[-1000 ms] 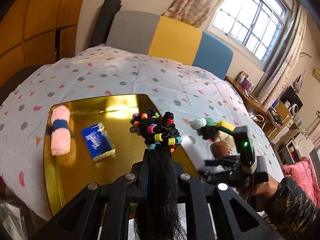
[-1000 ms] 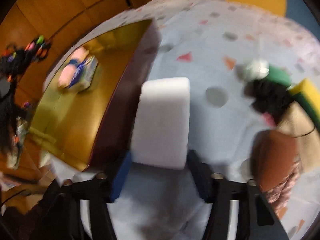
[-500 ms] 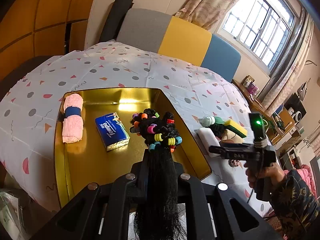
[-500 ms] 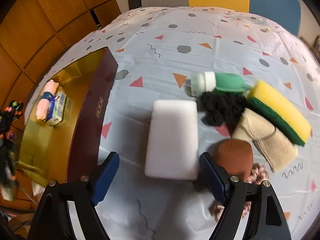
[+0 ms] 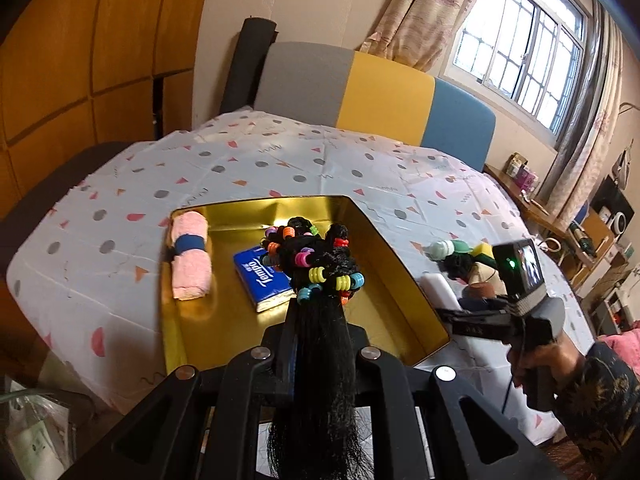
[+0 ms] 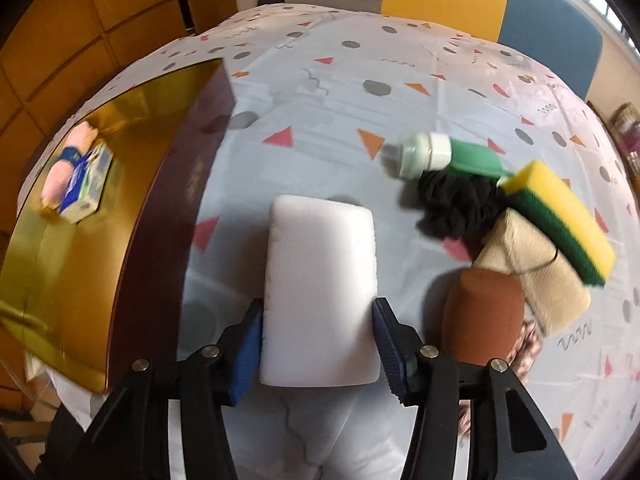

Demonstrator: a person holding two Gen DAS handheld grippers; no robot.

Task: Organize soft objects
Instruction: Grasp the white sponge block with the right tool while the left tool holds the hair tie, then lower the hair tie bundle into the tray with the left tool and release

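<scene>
My left gripper (image 5: 318,332) is shut on a black hairpiece (image 5: 316,268) strung with coloured beads, held above the gold tray (image 5: 392,264). A rolled pink towel (image 5: 190,260) and a blue tissue pack (image 5: 262,276) lie in that tray. To the tray's right, my right gripper (image 6: 318,336) points steeply down at a white sponge (image 6: 320,280) lying on the tablecloth. Its jaws are closing, and the blue pads (image 6: 250,344) touch the sponge's two long sides. In the left wrist view the right gripper (image 5: 448,314) is held by a hand beside the tray's right wall.
Right of the white sponge lie a green bottle with a white cap (image 6: 452,156), a black cloth (image 6: 456,208), a yellow and green sponge (image 6: 560,216), a beige knit piece (image 6: 532,280) and a brown rounded object (image 6: 484,316). The tray's dark red outer wall (image 6: 168,216) stands just left.
The right jaws spread wide with the white sponge lying on the table, then came back in against its sides. The left gripper with the hairpiece drew back from the tray.
</scene>
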